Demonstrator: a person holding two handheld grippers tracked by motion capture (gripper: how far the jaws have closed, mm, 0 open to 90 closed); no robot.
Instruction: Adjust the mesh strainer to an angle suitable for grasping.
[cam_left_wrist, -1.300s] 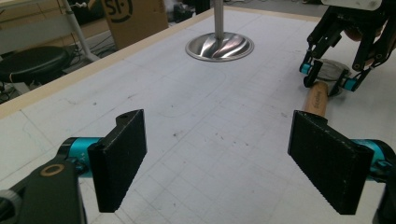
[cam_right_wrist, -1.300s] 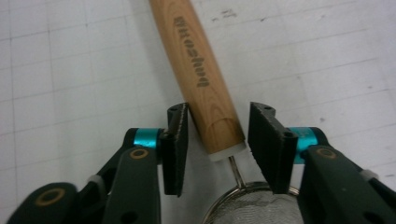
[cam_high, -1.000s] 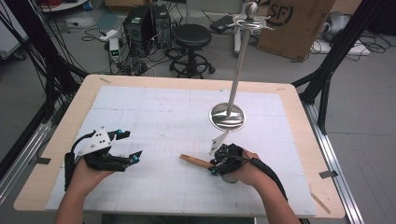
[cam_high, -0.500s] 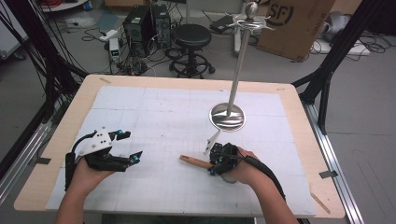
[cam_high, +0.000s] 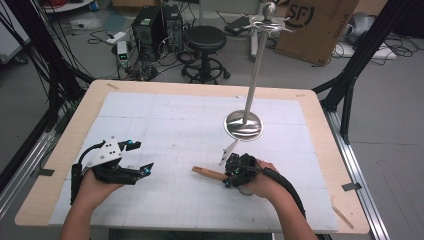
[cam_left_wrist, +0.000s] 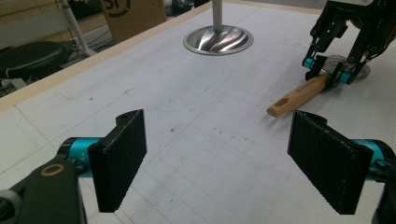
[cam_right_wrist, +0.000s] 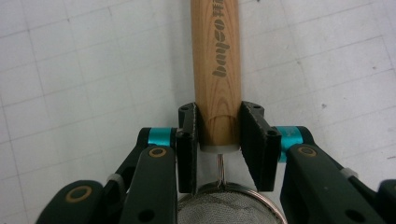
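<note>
Barely shifted since the earlier frames: right gripper (cam_high: 231, 172) a touch nearer, jaws clamped on the wooden handle (cam_right_wrist: 217, 70) of a mesh strainer (cam_right_wrist: 224, 210), near right on the table (cam_high: 165, 125). Left gripper (cam_left_wrist: 224, 158) idle near left, jaws wide apart. Strainer apparently empty. Grasp made; lift, perhaps toward the metal stand (cam_high: 244, 125), seemingly remains.

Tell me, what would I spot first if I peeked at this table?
Probably the tall shiny metal stand toward the table's far right, its pole rising high. Next, the right gripper closed around the wooden handle of a little mesh strainer lying at the near edge. The left gripper hovers wide open, holding nothing.
</note>
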